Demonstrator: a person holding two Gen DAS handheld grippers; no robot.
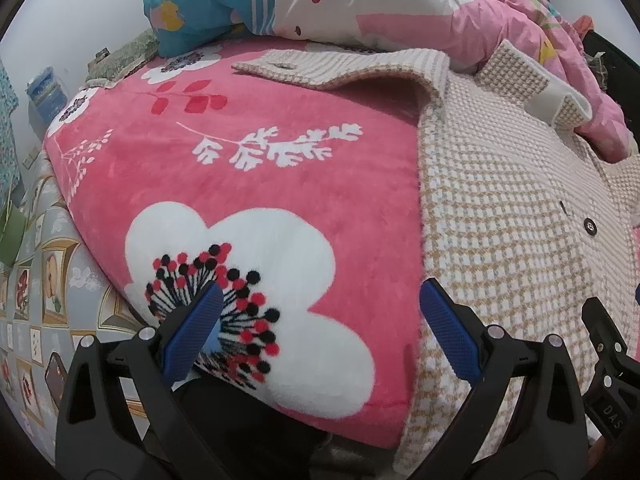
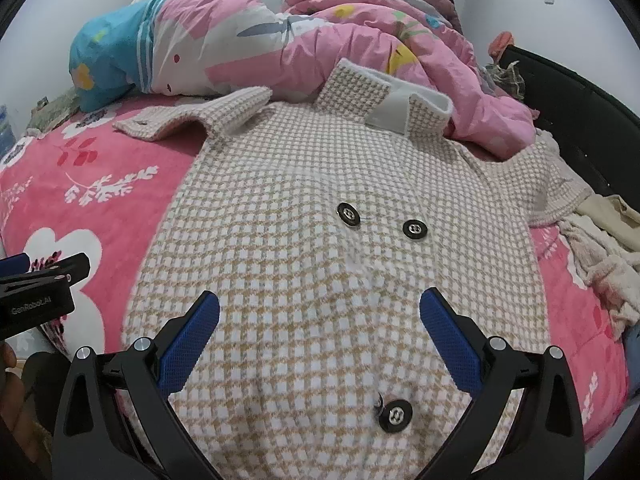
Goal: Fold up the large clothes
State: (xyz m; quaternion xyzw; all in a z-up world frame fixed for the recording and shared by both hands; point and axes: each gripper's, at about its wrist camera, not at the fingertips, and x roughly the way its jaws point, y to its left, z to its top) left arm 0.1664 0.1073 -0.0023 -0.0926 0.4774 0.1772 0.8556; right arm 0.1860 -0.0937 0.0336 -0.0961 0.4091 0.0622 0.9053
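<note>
The coat lies spread flat, buttons up, on the pink blanket, laid out for folding. Both claws hang spread and empty: left claw beside its edge, right claw over its front.

Left black two-finger gripper with blue ribbed pads, jaws spread wide and empty, poised just left of the long edge of the beige-and-white houndstooth woven coat. Right black two-finger gripper with blue ribbed pads, jaws likewise spread and empty, poised over the coat's buttoned lower front, the left gripper beside it.
</note>
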